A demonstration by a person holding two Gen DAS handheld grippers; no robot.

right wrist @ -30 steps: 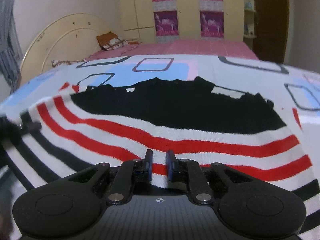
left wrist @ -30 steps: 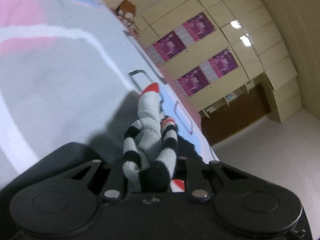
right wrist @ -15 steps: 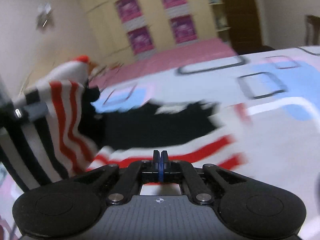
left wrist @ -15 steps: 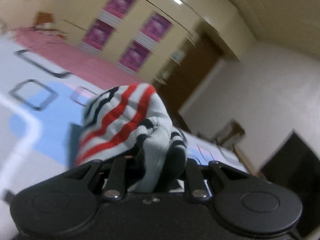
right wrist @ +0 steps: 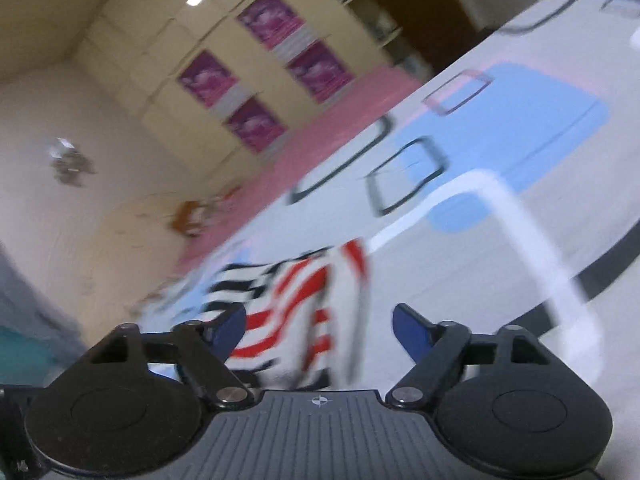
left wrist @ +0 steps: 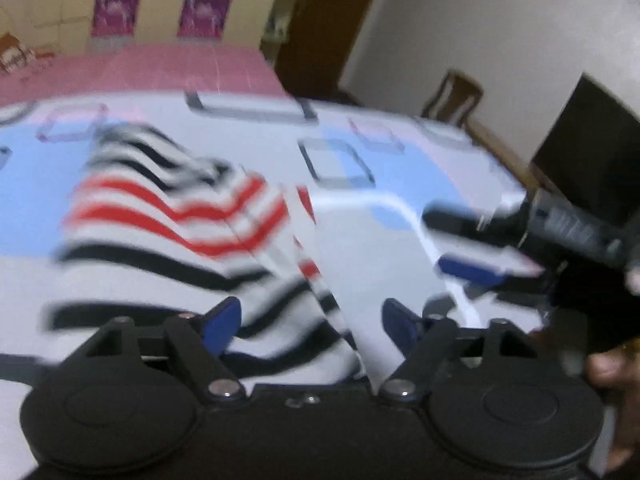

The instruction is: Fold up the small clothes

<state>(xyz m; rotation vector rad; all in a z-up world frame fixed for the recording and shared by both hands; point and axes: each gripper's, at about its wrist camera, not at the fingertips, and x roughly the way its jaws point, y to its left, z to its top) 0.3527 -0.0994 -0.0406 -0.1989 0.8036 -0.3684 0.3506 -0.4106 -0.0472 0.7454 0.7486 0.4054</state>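
Your left gripper (left wrist: 310, 320) and right gripper (right wrist: 319, 330) both stand with jaws spread wide and empty, probably because the fold is laid and the cloth needs no grip. Just beyond them, the striped sweater (left wrist: 172, 236) lies folded on the patterned bedsheet (left wrist: 380, 248). Farther off stands the wardrobe (right wrist: 224, 80).

A bed with a white sheet printed in pale blue patches and dark rounded squares (left wrist: 384, 248), cream wardrobe doors carrying purple posters (right wrist: 264, 80) behind, wooden chair (left wrist: 452, 96) beside it.
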